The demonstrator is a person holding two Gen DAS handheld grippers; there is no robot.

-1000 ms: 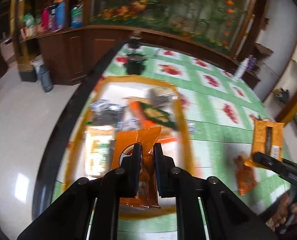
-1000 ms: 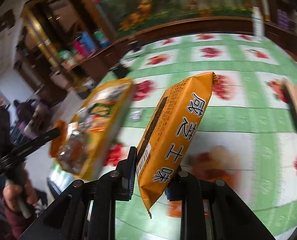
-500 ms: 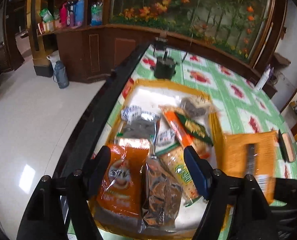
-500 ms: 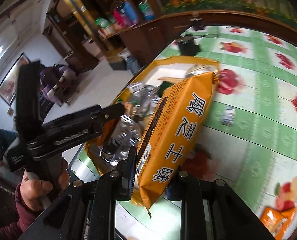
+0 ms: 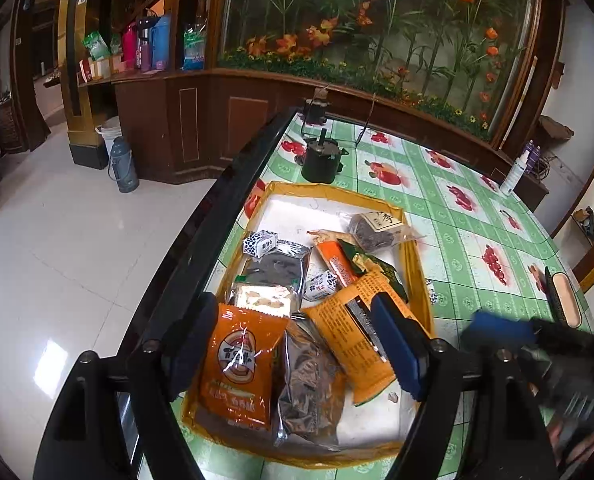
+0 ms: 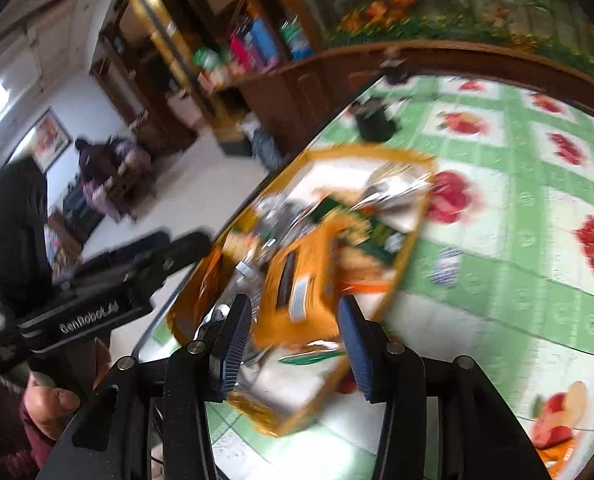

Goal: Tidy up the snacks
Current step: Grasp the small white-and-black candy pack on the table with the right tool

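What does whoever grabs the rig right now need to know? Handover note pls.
Left gripper: open, empty, above the near end of the tray.
Right gripper: open, empty, over the tray's near right side.
Yellow cracker pack and orange snack pack both lie in the tray with the other snacks.
Left to do: small blue-and-white candy lies on the tablecloth beside the tray; an orange packet shows at the right wrist view's bottom edge. The right view is blurred.
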